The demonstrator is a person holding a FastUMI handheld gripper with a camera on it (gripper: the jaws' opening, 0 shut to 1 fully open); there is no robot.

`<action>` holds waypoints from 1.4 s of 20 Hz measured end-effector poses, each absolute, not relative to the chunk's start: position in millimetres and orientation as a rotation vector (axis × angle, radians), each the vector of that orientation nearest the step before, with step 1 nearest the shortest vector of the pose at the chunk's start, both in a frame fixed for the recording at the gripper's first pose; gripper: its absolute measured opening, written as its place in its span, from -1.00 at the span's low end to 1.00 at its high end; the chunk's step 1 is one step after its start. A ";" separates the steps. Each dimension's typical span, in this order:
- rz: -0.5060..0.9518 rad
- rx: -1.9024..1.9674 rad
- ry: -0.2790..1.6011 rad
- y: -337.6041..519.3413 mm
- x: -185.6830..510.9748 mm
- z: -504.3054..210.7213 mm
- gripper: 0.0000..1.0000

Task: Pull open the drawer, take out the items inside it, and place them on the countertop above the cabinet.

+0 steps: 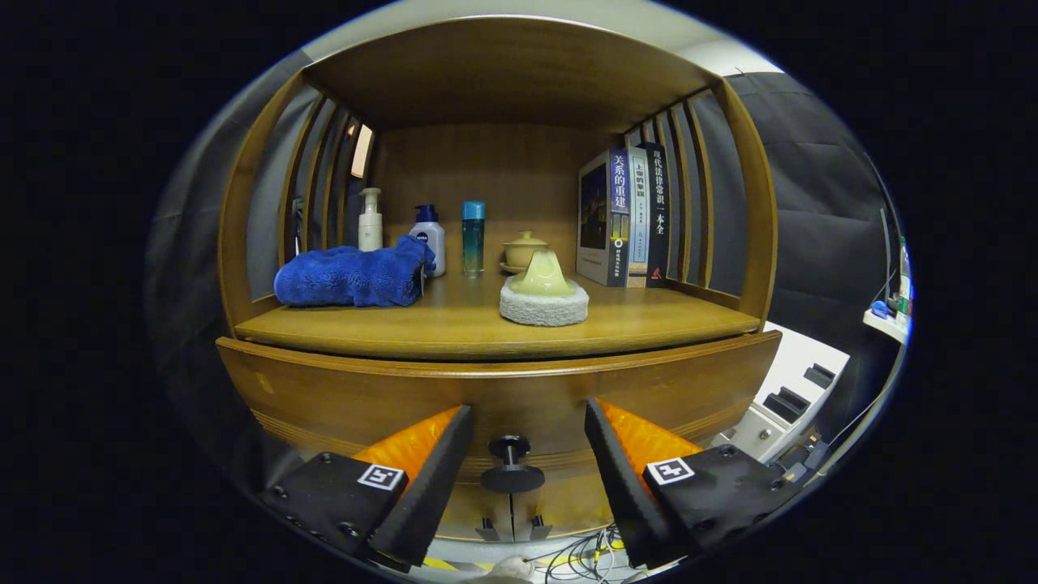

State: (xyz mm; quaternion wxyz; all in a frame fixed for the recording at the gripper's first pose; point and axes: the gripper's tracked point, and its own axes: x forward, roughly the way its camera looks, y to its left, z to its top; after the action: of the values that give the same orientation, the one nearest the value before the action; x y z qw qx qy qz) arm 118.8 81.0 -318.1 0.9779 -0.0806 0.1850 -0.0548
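A wooden cabinet stands before me, its drawer front [486, 397] closed under the countertop [454, 324]. A dark round knob [511, 462] sticks out of the drawer front. My gripper [529, 422] is open, and the knob sits between its two fingers, just short of the tips, touching neither. On the countertop lie a folded blue towel [353, 277] and a pale green scrubber on a white pad [543, 294]. The drawer's inside is hidden.
At the back of the countertop stand a white pump bottle [371, 221], a white-and-blue bottle [428, 235], a teal bottle [473, 237], a lidded cup [524, 248] and three upright books [628, 217]. A white unit [791, 389] stands to the cabinet's right; cables [584, 556] lie on the floor below.
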 end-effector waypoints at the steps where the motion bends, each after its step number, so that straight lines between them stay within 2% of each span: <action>1: -0.113 -0.165 0.376 80.6 123.4 -319.3 0.87; 13: -0.090 -0.161 0.412 80.1 126.4 -330.2 0.87; 20: -0.046 -0.123 0.310 71.9 111.5 -243.9 0.87; 28: -0.033 -0.167 0.223 33.5 53.8 -140.8 0.86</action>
State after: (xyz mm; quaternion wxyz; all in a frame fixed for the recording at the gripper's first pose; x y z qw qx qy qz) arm 53.8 33.5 -140.8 0.9902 -0.0834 0.1109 -0.0163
